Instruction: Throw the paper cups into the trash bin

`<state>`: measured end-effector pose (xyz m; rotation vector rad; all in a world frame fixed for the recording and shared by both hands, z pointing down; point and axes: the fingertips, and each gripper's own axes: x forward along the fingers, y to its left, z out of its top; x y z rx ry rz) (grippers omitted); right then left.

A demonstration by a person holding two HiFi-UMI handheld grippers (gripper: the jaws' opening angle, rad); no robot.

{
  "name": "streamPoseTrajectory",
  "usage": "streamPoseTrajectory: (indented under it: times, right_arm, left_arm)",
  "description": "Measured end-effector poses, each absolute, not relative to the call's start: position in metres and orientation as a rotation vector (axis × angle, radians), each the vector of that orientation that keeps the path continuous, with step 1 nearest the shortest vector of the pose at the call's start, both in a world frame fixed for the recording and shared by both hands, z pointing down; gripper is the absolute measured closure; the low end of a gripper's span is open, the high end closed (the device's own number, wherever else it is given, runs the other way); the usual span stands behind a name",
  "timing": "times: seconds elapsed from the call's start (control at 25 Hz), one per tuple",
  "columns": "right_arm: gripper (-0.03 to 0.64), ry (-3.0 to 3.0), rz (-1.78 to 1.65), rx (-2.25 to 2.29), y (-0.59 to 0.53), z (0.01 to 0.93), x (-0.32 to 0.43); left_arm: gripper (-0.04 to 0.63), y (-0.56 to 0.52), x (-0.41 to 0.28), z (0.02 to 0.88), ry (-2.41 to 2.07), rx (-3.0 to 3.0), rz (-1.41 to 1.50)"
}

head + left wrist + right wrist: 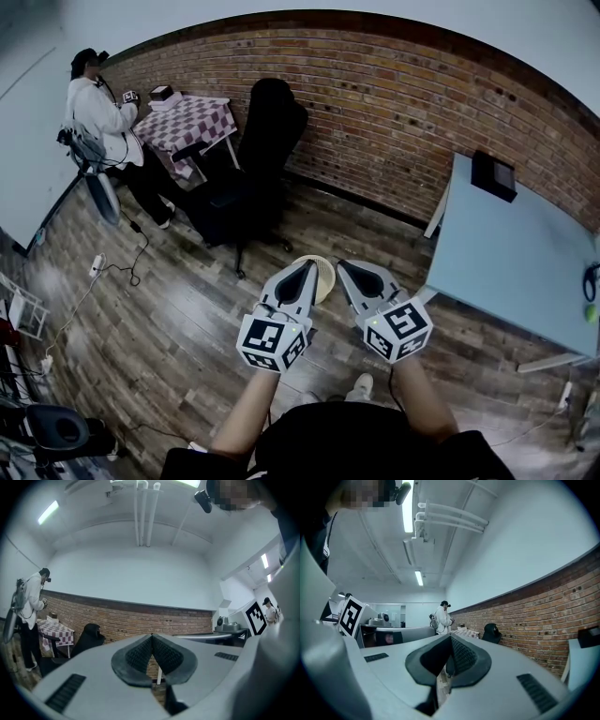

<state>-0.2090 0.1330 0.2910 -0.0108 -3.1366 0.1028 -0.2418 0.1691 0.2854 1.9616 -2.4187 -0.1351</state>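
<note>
Seemingly between steps: left gripper [307, 267] and right gripper [344, 269], jaws pressed together on nothing, above the trash bin [324, 279] on the floor off the left edge of the desk [516, 253]. No paper cups in view; next, probably find one and spread the jaws.

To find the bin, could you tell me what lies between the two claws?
A round beige container, seen below and between the left claw and right claw in the head view.

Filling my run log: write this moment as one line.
left claw shut, empty | right claw shut, empty | both over beige bin | no cups visible
</note>
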Motion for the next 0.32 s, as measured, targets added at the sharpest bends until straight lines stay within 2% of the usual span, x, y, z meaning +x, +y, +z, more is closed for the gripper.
streamPoseTrajectory:
  times: [0.32]
  right_arm:
    - [0.613,-3.143,0.096,0.011,0.146,0.287,-0.222]
  left_arm:
    - [0.586,0.179,-0.251,0.286,-2.39,1.996,-0.134]
